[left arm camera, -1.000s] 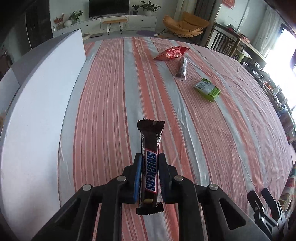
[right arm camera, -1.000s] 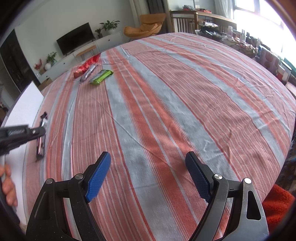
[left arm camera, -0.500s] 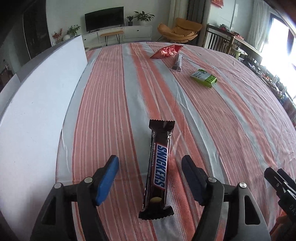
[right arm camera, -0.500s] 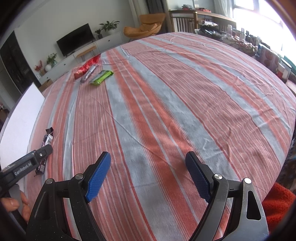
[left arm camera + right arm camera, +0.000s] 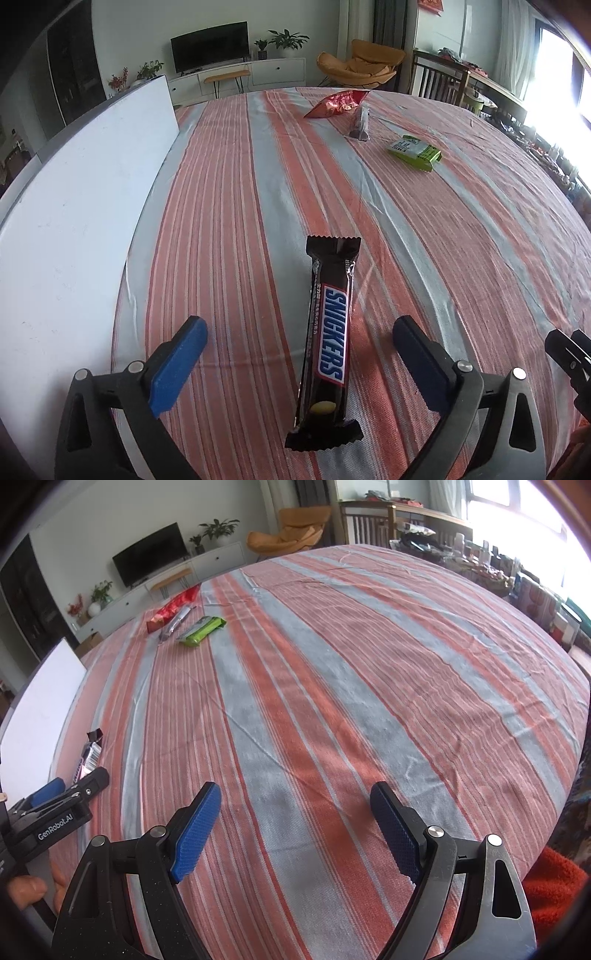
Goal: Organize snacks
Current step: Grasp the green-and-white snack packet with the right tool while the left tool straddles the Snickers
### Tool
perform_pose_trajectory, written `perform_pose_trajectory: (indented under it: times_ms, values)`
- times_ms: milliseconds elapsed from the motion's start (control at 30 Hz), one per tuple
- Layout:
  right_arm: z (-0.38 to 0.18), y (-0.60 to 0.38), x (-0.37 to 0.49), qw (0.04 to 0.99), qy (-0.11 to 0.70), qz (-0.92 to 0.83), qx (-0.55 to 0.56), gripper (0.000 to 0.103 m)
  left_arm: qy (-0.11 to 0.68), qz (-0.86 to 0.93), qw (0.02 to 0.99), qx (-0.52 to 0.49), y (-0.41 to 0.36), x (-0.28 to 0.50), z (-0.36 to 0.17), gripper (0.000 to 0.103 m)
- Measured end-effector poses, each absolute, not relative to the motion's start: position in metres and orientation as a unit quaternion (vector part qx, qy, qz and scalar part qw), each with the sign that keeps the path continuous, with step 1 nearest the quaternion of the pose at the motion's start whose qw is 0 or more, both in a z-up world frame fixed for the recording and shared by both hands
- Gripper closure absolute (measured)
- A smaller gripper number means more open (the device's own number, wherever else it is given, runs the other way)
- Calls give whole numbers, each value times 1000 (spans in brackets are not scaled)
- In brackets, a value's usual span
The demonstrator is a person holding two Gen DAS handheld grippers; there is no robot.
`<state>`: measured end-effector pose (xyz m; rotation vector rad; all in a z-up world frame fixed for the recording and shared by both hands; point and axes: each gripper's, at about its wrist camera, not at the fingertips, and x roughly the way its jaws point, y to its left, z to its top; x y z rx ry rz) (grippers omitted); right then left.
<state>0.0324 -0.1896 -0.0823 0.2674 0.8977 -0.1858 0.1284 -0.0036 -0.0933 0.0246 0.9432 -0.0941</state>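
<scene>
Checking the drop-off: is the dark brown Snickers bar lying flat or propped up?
Lying flat: the dark brown Snickers bar rests lengthwise on the striped tablecloth, untouched by the pads.

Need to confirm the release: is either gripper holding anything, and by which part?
Nothing held. Left gripper is opening around the brown Snickers bar without touching; right gripper open.

Both units alike: left hand-held gripper (image 5: pixel 300 360) and right hand-held gripper (image 5: pixel 295 830) have black speckled plastic frames with triangular cut-outs, silver pivot screws, blue ribbed pads (image 5: pixel 195 830). White "GenRobot.AI" lettering on the left one's side. Red fleecy garment (image 5: pixel 554 882) bottom right.
</scene>
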Motion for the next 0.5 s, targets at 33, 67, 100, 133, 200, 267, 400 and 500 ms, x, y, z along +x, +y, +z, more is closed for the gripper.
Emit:
perform_pose_trajectory:
  times_ms: [33, 67, 100, 133, 200, 267, 400, 500]
  values:
    - [-83, -189, 33, 888, 432, -90, 127, 17, 455, -45, 889, 12, -3, 128, -93, 1]
    - [-83, -189, 32, 888, 433, -90, 126, 17, 456, -45, 889, 12, -3, 128, -93, 0]
    - [-83, -189, 33, 888, 433, -91, 125, 17, 456, -45, 889, 12, -3, 128, -93, 0]
    - [-83, -188, 33, 888, 434, -91, 123, 17, 456, -45, 889, 12, -3, 128, -93, 0]
    - [-83, -186, 34, 888, 435, -93, 119, 17, 456, -46, 889, 12, -3, 128, -94, 0]
    - [-84, -185, 35, 888, 436, -94, 115, 16, 456, -45, 889, 12, -3, 128, -93, 0]
    - [-84, -182, 37, 887, 438, -96, 107, 15, 456, -45, 889, 12, -3, 128, -93, 0]
    - [-83, -188, 34, 888, 434, -86, 129, 15, 456, -45, 889, 12, -4, 128, -93, 0]
